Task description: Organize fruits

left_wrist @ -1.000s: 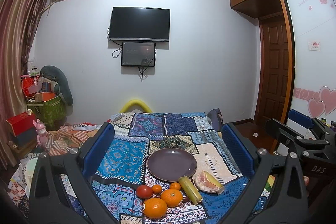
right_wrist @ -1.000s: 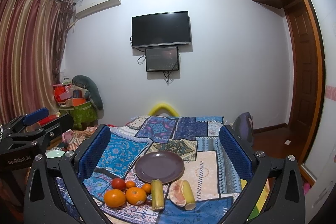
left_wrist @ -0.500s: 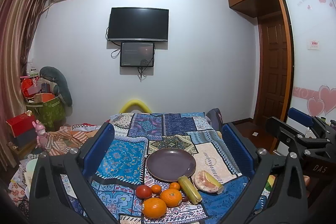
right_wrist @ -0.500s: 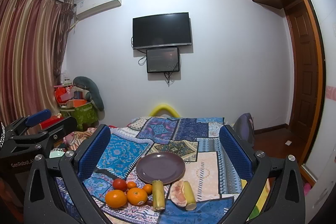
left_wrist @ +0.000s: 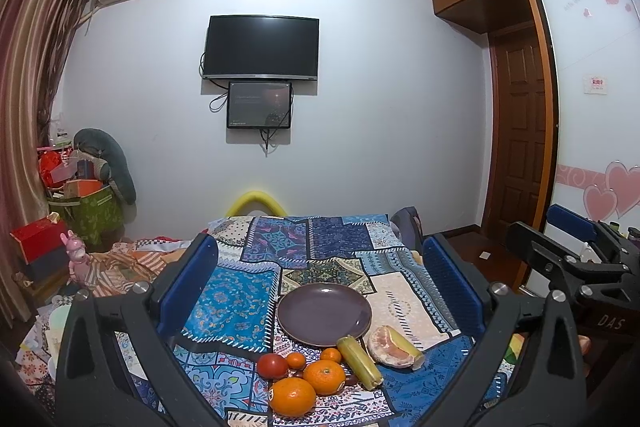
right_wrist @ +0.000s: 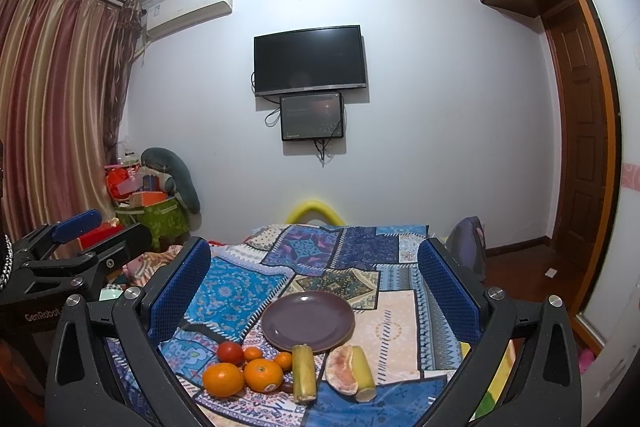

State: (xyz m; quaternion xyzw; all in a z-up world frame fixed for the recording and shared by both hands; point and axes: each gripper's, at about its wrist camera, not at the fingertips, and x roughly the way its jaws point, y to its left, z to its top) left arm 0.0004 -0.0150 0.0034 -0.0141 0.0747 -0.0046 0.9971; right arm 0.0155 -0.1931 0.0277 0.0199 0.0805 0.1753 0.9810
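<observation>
A patchwork cloth (left_wrist: 240, 291) is covering the table, and a purple plate (left_wrist: 324, 313) is sitting on it. Two oranges (left_wrist: 292, 395), two small tangerines (left_wrist: 296, 359), a tomato (left_wrist: 272, 365), a sugarcane piece (left_wrist: 360, 363) and a pomelo wedge (left_wrist: 390, 345) are lying around the plate's 6 o'clock edge.

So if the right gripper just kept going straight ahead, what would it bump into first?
Probably nothing on the bed: the open right gripper points level, above the purple plate and fruit, so likely the far wall first, though depth is unclear.
</observation>
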